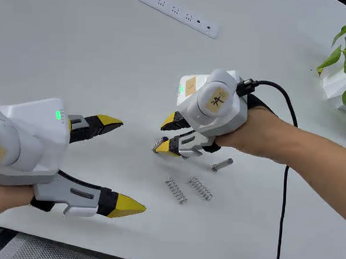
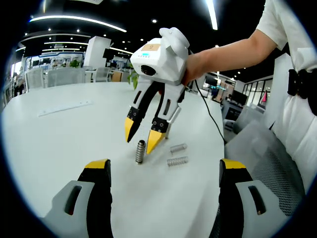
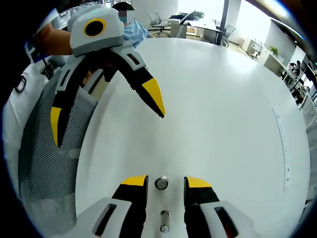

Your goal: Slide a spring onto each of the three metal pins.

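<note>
Spring-wrapped pin (image 2: 140, 151) upright, bare pin (image 1: 222, 164) lying flat

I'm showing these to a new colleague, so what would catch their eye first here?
The right claw, mid-table, straddles an upright pin, seemingly spring-wrapped. Just beside it, two loose springs and a bare pin lie flat on the white table. The left claw gapes wide open at the near left.

Bright, sharp; fisheye-warped edges
</note>
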Motion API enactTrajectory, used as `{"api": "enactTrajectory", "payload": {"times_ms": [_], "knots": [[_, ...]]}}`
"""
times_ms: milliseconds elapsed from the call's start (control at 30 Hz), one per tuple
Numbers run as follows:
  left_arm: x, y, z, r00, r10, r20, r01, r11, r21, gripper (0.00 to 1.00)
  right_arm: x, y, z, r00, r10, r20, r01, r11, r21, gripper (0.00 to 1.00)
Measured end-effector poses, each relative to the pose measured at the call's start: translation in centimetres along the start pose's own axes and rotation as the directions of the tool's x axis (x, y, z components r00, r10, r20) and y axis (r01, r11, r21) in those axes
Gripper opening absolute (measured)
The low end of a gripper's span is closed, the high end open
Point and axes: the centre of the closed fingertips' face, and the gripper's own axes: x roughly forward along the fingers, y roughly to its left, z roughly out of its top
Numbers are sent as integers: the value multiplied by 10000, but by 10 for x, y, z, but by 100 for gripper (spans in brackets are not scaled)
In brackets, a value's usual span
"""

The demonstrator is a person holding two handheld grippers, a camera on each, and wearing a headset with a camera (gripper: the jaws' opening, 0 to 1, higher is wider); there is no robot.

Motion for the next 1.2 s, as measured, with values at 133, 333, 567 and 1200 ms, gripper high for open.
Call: {"api": "enactTrajectory", "payload": {"times_ms": [133,333,567,1200], "knots": [[-1,-2,-1,9999,-10,-140,12,10000,92,88,-10,-1,3,9987,-245,440,234,9994,254,33],[-3,-6,-3,9991,-54,-423,65,9997,252,88,-28,-1,6,9905,-745,1152,667,9953,703,46],[-3,-9,-2,9978,-53,-659,84,9989,463,86,-52,2,4,9680,-1335,2124,1055,9848,1379,59],[-3,-19,-7,9861,3,-1663,243,9890,1461,77,-94,32,-34,8988,-2283,3743,1273,9528,2755,85]]}}
